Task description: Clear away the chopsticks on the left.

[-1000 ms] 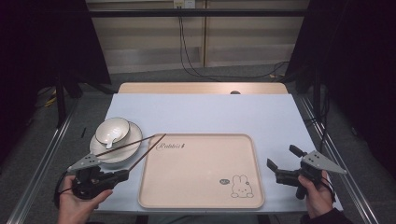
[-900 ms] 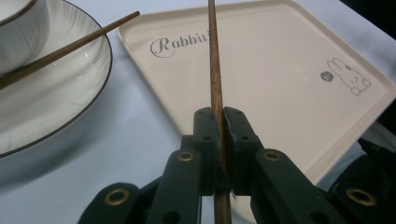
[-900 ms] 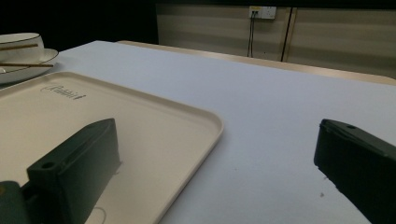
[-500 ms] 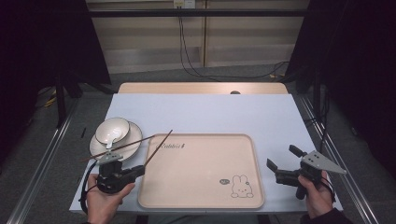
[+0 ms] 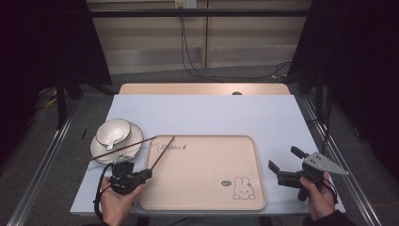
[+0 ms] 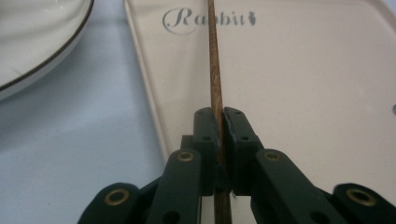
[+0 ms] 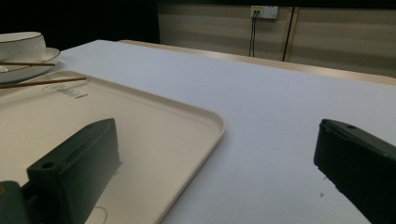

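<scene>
A beige tray (image 5: 202,188) with a rabbit print lies at the table's front centre. My left gripper (image 5: 147,174) sits at the tray's left rim, shut on a brown chopstick (image 5: 162,151) that slants out over the tray. In the left gripper view the chopstick (image 6: 214,70) is pinched between the jaws of that gripper (image 6: 219,116), pointing at the "Rabbit" lettering. A second chopstick (image 5: 120,148) lies across a white plate (image 5: 101,151) that holds a bowl (image 5: 113,131). My right gripper (image 5: 282,159) rests open to the right of the tray, and in its own view the gripper (image 7: 217,130) holds nothing.
The tray's corner (image 7: 205,121) lies just ahead of the right gripper, with the bowl (image 7: 21,44) and both chopsticks far beyond. A wooden strip (image 5: 202,88) borders the table's far edge. Metal rails run along both sides, and cables hang on the back wall.
My left gripper has moved right to the tray's left rim, carrying one chopstick that now points over the tray. The other chopstick stays on the plate. The right gripper has not moved.
</scene>
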Motion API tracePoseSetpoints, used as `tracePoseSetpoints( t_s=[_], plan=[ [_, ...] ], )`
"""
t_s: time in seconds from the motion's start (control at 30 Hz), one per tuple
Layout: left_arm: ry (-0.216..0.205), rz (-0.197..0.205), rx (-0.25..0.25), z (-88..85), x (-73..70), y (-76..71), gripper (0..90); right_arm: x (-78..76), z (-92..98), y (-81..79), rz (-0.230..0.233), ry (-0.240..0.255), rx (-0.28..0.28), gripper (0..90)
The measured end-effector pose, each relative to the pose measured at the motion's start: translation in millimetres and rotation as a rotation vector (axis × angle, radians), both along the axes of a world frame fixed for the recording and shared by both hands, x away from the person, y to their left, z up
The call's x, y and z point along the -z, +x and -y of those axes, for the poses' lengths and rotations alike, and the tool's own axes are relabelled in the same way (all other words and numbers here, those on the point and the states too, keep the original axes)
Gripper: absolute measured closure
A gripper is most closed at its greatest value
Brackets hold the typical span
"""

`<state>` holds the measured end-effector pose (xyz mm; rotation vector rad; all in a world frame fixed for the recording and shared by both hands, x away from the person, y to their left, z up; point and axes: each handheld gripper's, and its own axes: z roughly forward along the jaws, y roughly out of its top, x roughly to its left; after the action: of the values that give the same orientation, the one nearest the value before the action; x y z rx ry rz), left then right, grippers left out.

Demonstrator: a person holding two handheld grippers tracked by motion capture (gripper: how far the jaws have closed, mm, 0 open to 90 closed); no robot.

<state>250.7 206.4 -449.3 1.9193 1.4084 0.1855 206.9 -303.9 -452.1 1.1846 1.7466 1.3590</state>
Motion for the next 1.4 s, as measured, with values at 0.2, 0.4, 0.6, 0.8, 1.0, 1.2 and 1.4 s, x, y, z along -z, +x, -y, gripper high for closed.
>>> tracePoseSetpoints(
  t_s=[0.2,0.4,0.6,0.8,1.0,1.2,1.4],
  plan=[
    [0.019,-0.026,-0.022,4.7,4.7,1.5,84.5,0.0,0.0,-0.1,0.001,0.0,0.0,0.0],
    [0.035,-0.07,-0.022,9.9,10.1,3.5,84.2,-0.1,-0.5,-0.2,0.001,0.0,0.0,0.0],
    [0.023,-0.089,-0.028,11.4,13.1,4.6,83.7,0.1,-0.7,0.0,0.001,-0.001,-0.003,0.0],
    [-0.006,-0.096,-0.038,11.5,14.0,5.7,81.8,0.0,-0.5,-0.2,-0.002,-0.003,-0.012,0.0],
    [-0.012,-0.093,-0.033,11.3,13.3,5.6,76.7,0.0,-0.6,-0.3,-0.001,-0.003,-0.01,0.0],
    [-0.035,-0.05,0.023,7.1,9.4,5.9,66.8,-0.1,-0.7,-0.2,-0.001,-0.001,-0.011,0.0],
    [-0.037,0.038,0.082,2.4,2.5,3.2,51.2,-0.1,-0.7,-0.4,0.001,0.001,-0.009,0.0]
  ],
)
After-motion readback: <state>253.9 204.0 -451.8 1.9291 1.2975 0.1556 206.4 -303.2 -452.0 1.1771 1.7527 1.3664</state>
